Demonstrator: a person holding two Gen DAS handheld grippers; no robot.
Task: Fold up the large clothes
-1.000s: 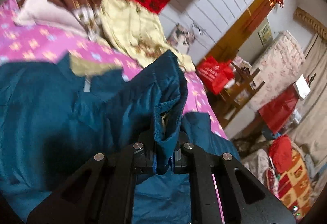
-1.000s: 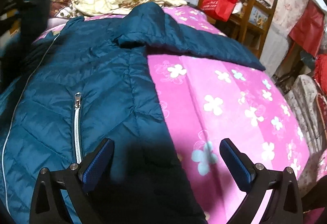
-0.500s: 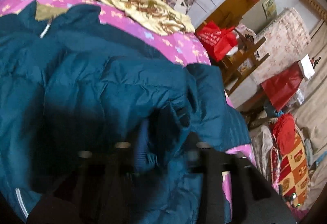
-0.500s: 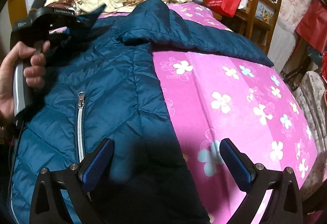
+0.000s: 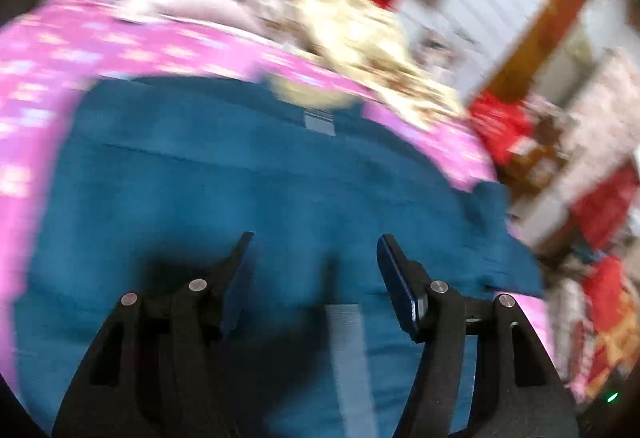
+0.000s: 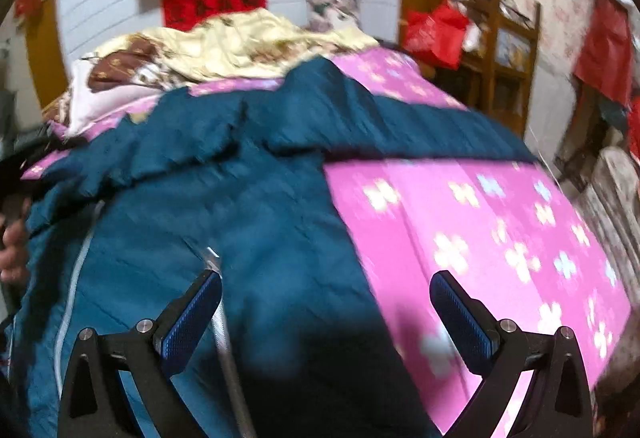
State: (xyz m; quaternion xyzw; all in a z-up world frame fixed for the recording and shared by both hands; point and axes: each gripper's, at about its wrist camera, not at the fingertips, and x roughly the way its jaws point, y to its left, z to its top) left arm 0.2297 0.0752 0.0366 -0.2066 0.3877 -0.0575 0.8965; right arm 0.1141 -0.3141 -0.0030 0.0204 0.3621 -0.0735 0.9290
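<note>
Both claws gape, empty — left gripper (image 5: 312, 258) and right gripper (image 6: 326, 302) hover over the jacket (image 6: 260, 206), sleeve (image 6: 400, 118) beyond, likely seeking new holds.

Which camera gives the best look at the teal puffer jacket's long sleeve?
The right wrist view: the teal quilted puffer jacket lies on the pink flowered bedsheet, its sleeve stretched out sideways. The left wrist view is badly blurred, showing only the jacket's body and collar.

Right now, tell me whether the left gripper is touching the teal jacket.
Cannot tell. The left wrist view shows the left gripper open over the teal jacket, nothing pinched; blur hides any gap.
</note>
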